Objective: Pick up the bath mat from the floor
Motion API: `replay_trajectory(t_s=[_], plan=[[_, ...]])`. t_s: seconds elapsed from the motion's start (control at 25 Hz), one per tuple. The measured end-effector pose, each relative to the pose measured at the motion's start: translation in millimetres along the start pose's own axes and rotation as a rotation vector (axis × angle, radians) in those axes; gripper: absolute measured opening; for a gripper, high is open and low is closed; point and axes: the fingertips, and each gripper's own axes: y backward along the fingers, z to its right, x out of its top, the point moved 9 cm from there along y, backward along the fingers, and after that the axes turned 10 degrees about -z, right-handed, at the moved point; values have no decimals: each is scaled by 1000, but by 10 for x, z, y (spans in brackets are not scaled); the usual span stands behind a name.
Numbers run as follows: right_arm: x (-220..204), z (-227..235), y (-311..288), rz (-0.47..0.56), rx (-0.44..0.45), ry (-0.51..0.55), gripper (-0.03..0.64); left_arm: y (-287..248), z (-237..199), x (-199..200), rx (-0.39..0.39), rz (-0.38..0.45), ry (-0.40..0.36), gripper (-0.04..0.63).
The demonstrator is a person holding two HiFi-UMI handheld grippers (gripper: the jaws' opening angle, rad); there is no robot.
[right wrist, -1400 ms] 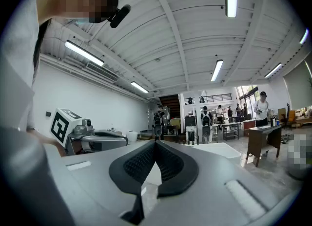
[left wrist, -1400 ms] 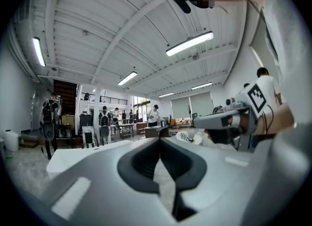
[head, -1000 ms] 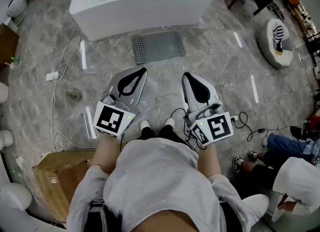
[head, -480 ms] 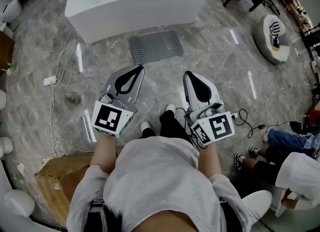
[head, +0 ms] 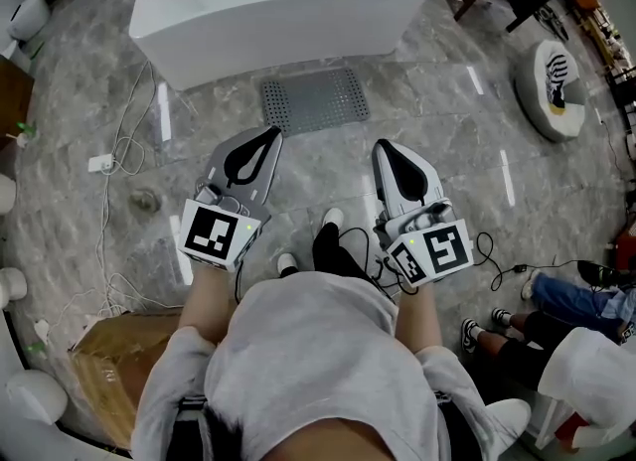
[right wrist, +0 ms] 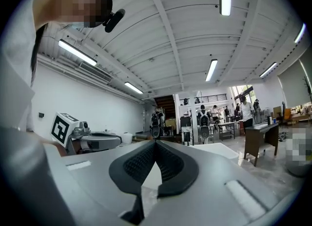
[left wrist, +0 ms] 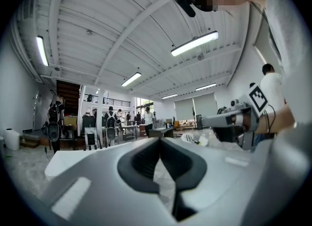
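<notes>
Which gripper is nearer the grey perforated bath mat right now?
The left gripper: in the head view its tip appears beside a corner of the grey perforated bath mat; the right gripper falls short.

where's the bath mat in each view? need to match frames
Head view: mat upper centre, flat on the floor just in front of the tub.
Left gripper view: at most a dotted sliver low between the jaws, probably the mat; the rest is hidden.
Right gripper view: not in it.
Shared landmark: the white tub, left of the jaws in the left gripper view, right of them in the right gripper view.
</notes>
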Motion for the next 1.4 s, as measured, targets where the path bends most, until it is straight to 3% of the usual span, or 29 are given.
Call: replay_trajectory(t_s=[0.2, 0.72, 1.16, 1.4], plan=[[89, 477, -287, -5, 26, 11, -2, -486, -104, 109, 36, 13, -21, 0], [194, 1546, -817, -10, 89, 21, -2, -1403, -210, 290, 142, -5, 7, 0], [129, 1965, -1022, -13, 113, 0, 0, -1773, -222, 319, 177, -15, 11, 0], [150, 2103, -1277, -20, 102, -9, -1, -1989, -432, 312, 176, -38, 16, 0]])
